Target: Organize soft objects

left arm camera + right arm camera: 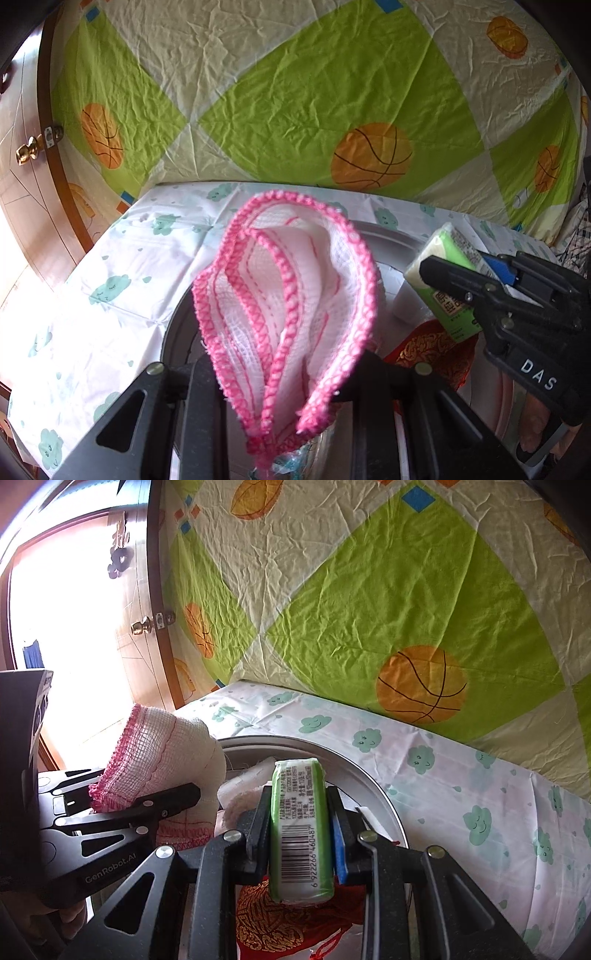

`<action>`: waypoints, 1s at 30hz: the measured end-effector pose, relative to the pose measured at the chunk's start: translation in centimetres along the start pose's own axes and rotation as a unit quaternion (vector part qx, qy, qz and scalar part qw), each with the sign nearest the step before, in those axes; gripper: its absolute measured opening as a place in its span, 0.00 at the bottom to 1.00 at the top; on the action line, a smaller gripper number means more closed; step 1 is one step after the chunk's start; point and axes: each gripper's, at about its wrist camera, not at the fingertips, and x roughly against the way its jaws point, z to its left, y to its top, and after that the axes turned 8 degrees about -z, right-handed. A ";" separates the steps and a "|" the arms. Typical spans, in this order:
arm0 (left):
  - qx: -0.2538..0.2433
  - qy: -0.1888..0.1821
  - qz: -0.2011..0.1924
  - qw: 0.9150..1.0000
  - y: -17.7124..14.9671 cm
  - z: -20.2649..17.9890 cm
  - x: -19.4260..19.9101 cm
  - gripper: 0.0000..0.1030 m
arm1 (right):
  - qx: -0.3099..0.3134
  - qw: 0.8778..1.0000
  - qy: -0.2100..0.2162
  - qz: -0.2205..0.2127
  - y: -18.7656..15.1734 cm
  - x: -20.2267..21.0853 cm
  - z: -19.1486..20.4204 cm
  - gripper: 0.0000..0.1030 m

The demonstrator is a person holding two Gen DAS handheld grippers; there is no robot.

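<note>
The left gripper (280, 373) is closed on a white gauze cloth with pink crocheted edging (284, 291), pinching its gathered lower end so that the folded loops stand up in front of the camera and hide most of what lies ahead. The right gripper (301, 819) is closed on a green-and-white plastic-wrapped tissue pack with a barcode (299, 827); the pack stands on edge between the two black fingers (256, 823), with a blue pad against its right face. Both grippers hang over a round grey metal basin (373, 779) resting on a white tablecloth printed with teal clouds (461, 775). Inside the basin, a red drawstring pouch with gold pattern (280, 923) lies directly below the tissue pack, and pale white and pink fabric pieces (240, 794) lie between the two grippers. In the left wrist view the right gripper (476, 271) stands just beside the cloth on its right, carrying the pack over the pouch (424, 347). Behind the table hangs a wrinkled sheet of cream and lime-green diamonds with orange basketballs (314, 96). A brown wooden door with a brass knob (27, 151) stands to the left
</note>
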 end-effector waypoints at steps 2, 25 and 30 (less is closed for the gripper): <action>-0.003 0.002 0.002 1.000 -0.1 -0.1 -0.1 0.31 | -0.002 1.000 0.004 0.009 -0.2 -0.3 -0.1 0.28; 0.003 0.023 -0.073 0.997 -1.0 -1.7 6.2 0.91 | -0.022 0.998 -0.008 -0.056 -1.8 7.8 -0.1 0.71; -0.005 0.031 -0.095 0.995 -2.0 -2.8 8.2 0.98 | -0.023 0.996 -0.013 -0.082 -2.5 10.7 0.0 0.75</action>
